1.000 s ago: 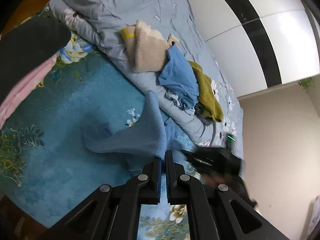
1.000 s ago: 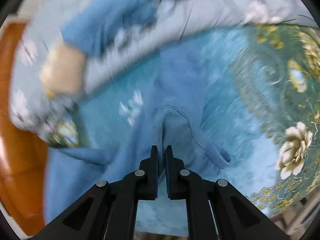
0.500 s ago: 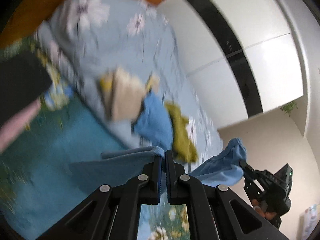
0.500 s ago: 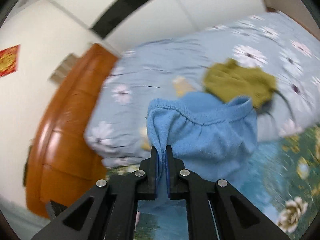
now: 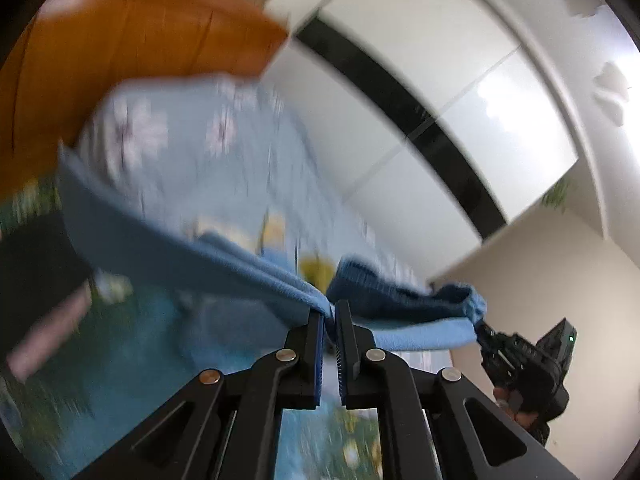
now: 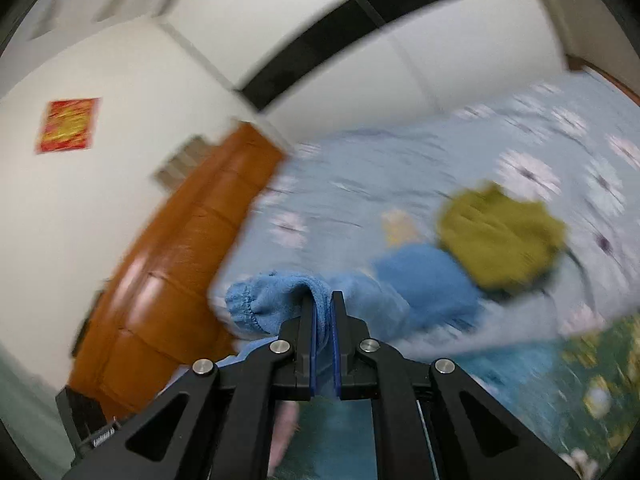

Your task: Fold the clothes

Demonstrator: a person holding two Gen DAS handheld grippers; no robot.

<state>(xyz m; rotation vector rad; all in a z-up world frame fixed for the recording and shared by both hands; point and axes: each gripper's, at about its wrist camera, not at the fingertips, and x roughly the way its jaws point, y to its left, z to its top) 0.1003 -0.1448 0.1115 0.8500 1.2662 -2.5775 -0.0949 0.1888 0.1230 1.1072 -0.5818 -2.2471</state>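
Bedroom, white wardrobe (image 5: 400, 40) behind; floral bed (image 6: 400, 168) carrying olive garment (image 6: 500, 240). We hold one blue fleece garment (image 5: 400, 304) aloft above the bed: left gripper (image 5: 329, 320) clamped on one edge, right gripper (image 6: 323, 304) clamped on its cuffed end.

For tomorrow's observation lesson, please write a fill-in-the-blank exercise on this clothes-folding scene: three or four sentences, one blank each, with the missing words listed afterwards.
1. Both tools grip the same garment, whose colour is ____.
2. The left tool and the right tool are both ____ on the fabric.
3. The crumpled garment lying on the floral bedding is ____ in colour.
4. The headboard behind the bed is made of ____.

Missing words: blue; shut; olive green; wood
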